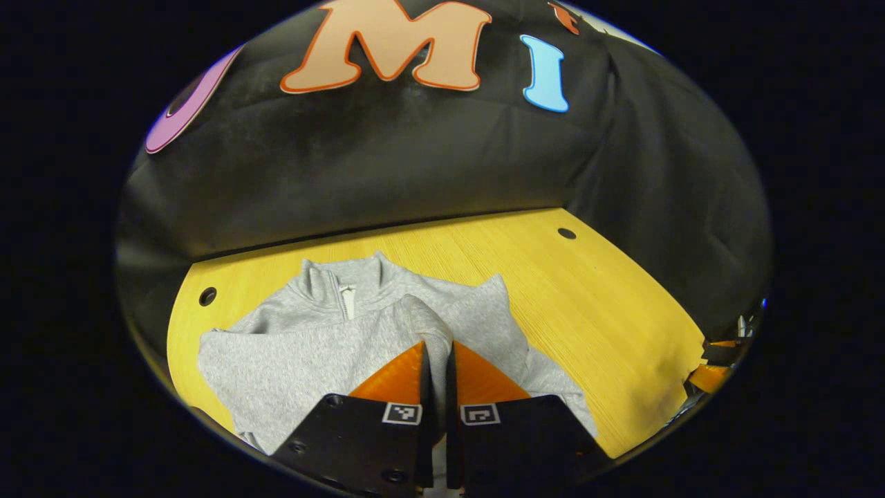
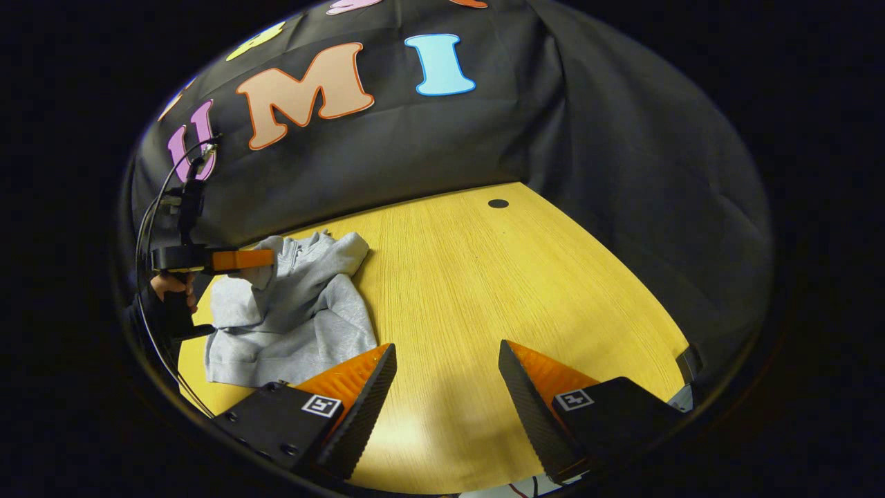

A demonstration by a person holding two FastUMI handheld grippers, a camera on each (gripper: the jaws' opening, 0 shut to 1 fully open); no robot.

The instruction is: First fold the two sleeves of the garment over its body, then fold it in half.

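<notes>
A grey zip-neck garment (image 1: 325,346) lies on the yellow wooden table (image 1: 588,297), collar toward the wall. My left gripper (image 1: 437,344) is shut on a raised fold of it, seemingly a sleeve, held over the body just right of the zipper. In the right gripper view the garment (image 2: 304,315) sits at the table's left, and the left gripper (image 2: 259,261), held by a hand (image 2: 169,285), lifts that fold a little above the cloth. My right gripper (image 2: 446,363) stands open over bare table to the right of the garment, nothing between its fingers.
Black cloth walls close the table at the back and right. Round holes mark the tabletop near the back corners (image 1: 566,233) (image 1: 207,296). A cable (image 2: 148,228) hangs from the left gripper. Bare wood (image 2: 525,277) stretches right of the garment.
</notes>
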